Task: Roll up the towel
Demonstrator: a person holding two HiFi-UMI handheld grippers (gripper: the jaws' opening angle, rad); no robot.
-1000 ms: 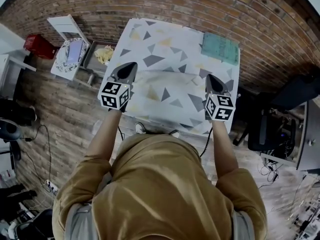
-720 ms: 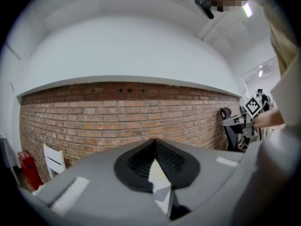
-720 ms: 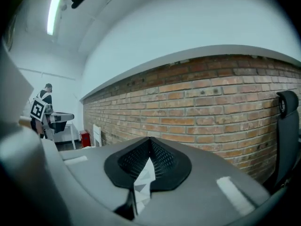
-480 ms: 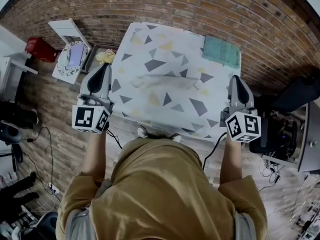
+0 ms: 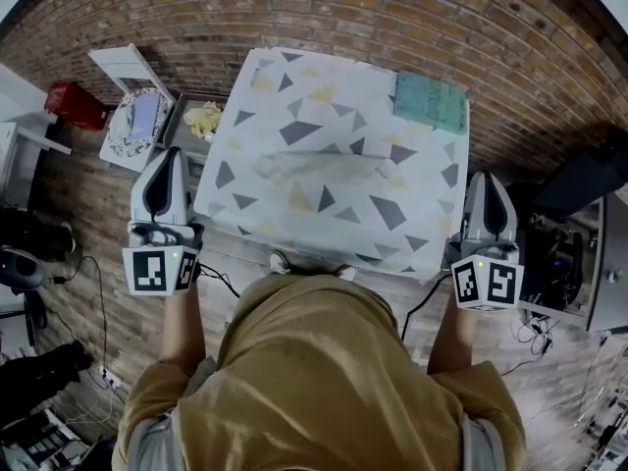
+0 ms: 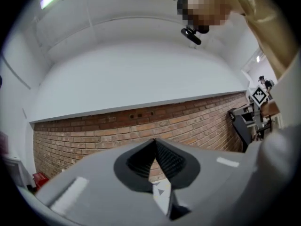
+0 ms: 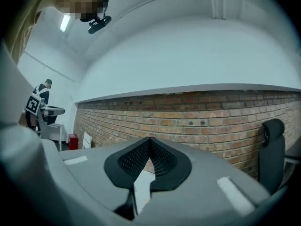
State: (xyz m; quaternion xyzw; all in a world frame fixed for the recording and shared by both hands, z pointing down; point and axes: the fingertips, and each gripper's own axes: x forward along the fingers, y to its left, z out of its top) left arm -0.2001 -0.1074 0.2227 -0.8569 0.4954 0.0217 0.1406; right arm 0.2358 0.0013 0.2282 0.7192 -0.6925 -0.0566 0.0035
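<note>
Towel (image 5: 319, 165), seemingly already a pale roll across the middle of the patterned table (image 5: 417, 229), looks soft, light and best pinched at its ends; left gripper (image 5: 169, 162) and right gripper (image 5: 488, 184) hang clenched, empty, beside the table.

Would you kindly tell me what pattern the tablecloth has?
The tablecloth is white with scattered grey and pale yellow triangles; head view shows it best.

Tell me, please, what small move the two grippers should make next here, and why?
Probably lower the left gripper and the right gripper to rest away from the table, touching nothing. The towel appears to lie already as a long roll across the table's middle, and both grippers are shut, empty and off its two sides, so no rolling seems left.
</note>
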